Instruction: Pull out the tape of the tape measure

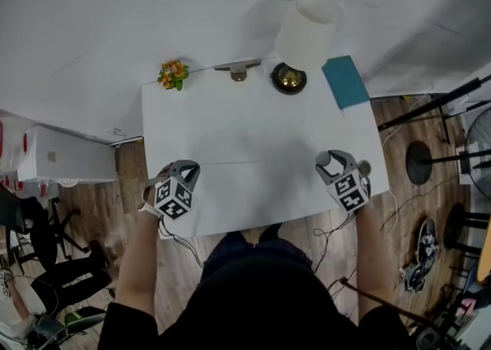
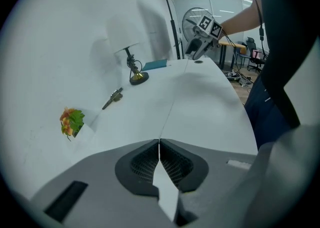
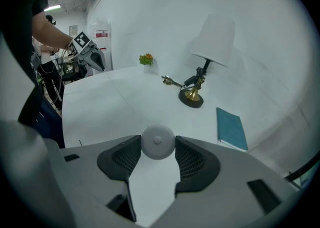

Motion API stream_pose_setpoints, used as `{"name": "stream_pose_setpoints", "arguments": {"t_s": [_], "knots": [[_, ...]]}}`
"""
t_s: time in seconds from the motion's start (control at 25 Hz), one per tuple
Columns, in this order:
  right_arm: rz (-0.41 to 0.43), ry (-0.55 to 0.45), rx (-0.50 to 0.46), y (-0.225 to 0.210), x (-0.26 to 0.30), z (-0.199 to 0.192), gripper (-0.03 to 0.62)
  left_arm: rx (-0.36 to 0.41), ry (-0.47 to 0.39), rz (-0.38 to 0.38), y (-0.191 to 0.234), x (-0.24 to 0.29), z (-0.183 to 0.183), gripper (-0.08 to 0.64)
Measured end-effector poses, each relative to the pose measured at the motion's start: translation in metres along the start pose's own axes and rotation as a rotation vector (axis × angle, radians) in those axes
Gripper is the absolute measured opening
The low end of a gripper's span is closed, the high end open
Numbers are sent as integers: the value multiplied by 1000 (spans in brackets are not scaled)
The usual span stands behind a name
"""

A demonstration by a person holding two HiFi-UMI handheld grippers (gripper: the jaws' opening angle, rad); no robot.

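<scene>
Right gripper (image 3: pixel 158 148), at table's (image 1: pixel 253 149) 4 o'clock, gripped the round white tape measure (image 3: pixel 157 139) (its tape indiscernible); left gripper (image 2: pixel 159 144), 8 o'clock, pinched shut.

Flowers (image 1: pixel 173 74), perhaps a clip (image 1: pixel 238 70), lamp (image 1: pixel 305 30), book (image 1: pixel 345 81) along far edge of table (image 1: pixel 253 156)

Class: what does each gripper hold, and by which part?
Right gripper grips the round white tape measure across its rim; left gripper is shut on nothing.
</scene>
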State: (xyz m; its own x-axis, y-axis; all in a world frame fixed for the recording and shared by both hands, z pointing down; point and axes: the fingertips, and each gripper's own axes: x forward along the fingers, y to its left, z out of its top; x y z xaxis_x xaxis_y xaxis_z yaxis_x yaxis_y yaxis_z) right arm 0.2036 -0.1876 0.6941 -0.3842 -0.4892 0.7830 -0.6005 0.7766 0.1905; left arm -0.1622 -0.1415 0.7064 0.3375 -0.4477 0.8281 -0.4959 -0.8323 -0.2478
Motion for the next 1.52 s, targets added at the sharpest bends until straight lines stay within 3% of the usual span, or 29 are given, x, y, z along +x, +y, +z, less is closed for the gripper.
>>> {"name": "stream_pose_setpoints", "arguments": {"t_s": [0.2, 0.8, 0.92, 1.12, 1.36, 1.52], "knots": [[70, 65, 14, 20, 26, -29, 221, -12, 61, -47, -17, 18, -20, 11], [180, 95, 83, 44, 60, -62, 222, -68, 138, -111, -40, 54, -53, 11], [183, 100, 102, 44, 60, -63, 224, -84, 154, -135, -44, 54, -55, 12], [176, 82, 108, 44, 57, -57, 259, -90, 156, -137, -43, 53, -55, 118], [153, 47, 106, 44, 49, -45, 261, -76, 148, -134, -46, 47, -54, 133], [126, -10, 200, 34, 38, -32, 244, -76, 140, -118, -45, 37, -52, 135]]}}
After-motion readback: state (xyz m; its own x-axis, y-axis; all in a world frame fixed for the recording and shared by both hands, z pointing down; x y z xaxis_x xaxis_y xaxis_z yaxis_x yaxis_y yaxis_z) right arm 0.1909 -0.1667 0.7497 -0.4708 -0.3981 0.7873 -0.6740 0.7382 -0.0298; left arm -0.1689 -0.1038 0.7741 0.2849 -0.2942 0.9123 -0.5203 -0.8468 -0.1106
